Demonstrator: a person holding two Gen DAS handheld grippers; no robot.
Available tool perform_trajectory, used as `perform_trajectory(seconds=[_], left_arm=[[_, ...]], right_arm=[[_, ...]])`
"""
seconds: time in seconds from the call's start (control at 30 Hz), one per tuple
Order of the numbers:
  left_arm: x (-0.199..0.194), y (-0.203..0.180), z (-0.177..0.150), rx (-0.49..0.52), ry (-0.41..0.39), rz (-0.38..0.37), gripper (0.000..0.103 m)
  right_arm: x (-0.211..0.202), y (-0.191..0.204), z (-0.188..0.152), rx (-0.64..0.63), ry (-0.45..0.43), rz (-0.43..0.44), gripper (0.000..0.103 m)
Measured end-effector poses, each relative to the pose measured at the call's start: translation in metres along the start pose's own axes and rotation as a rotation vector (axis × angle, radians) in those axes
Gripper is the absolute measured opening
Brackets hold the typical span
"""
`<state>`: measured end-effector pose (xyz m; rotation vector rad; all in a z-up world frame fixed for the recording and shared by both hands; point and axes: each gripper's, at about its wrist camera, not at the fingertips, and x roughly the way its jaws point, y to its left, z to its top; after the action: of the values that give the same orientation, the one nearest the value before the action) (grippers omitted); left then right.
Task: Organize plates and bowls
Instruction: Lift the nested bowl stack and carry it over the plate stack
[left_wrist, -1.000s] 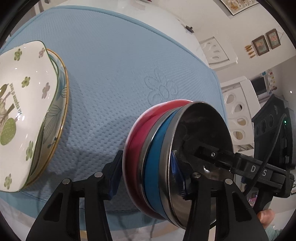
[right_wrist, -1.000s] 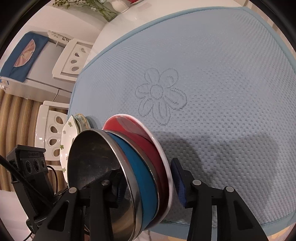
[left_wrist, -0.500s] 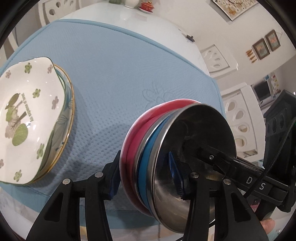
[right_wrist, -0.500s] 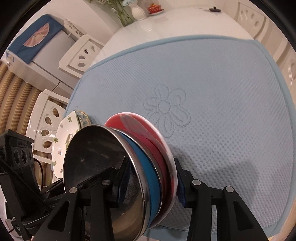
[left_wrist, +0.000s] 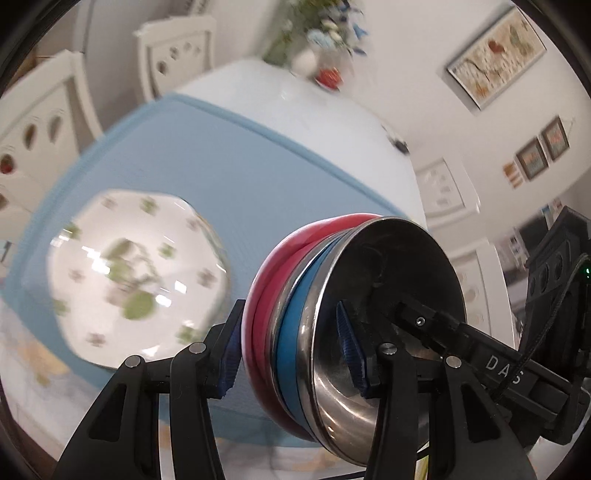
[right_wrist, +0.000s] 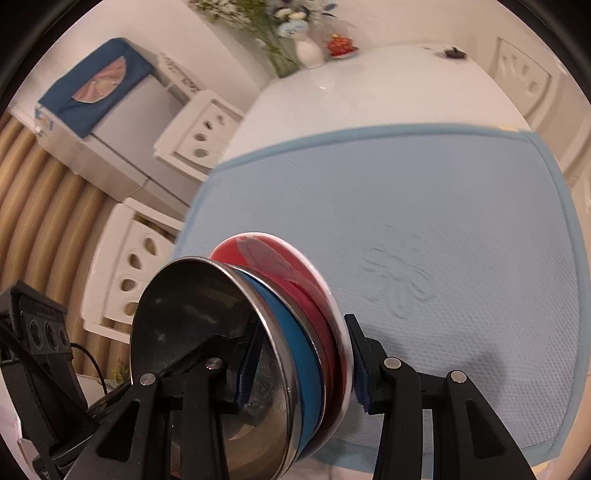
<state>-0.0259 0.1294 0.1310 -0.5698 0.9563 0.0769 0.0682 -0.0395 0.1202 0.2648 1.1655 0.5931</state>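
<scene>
The bowl stack, steel nested in blue nested in red, hangs on edge above the mat; the left hand-held gripper and right hand-held gripper each clamp its rim; likely heavy, rigid, slippery, so grip both sides; the plates are blurred, and how many is unclear.
</scene>
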Motion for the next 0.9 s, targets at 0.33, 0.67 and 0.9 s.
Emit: perform_trajectory(seconds=[0.33, 0.67, 0.9], left_arm=[[-0.034, 0.085, 0.042, -0.029, 0.007, 0.026, 0.044], [0.007, 0.148, 0.052, 0.042, 0.142, -0.004, 0.044], [0.031, 0.161, 0.052, 0.089, 0.212, -0.053, 0.044]], right_arm=[[0.046, 0.098, -0.001, -0.005, 0.033, 0.041, 0.042], [0.120, 0.119, -0.028, 0.100, 0.110, -0.043, 0.042], [0.140, 0.111, -0.037, 0.168, 0.128, -0.106, 0.042]])
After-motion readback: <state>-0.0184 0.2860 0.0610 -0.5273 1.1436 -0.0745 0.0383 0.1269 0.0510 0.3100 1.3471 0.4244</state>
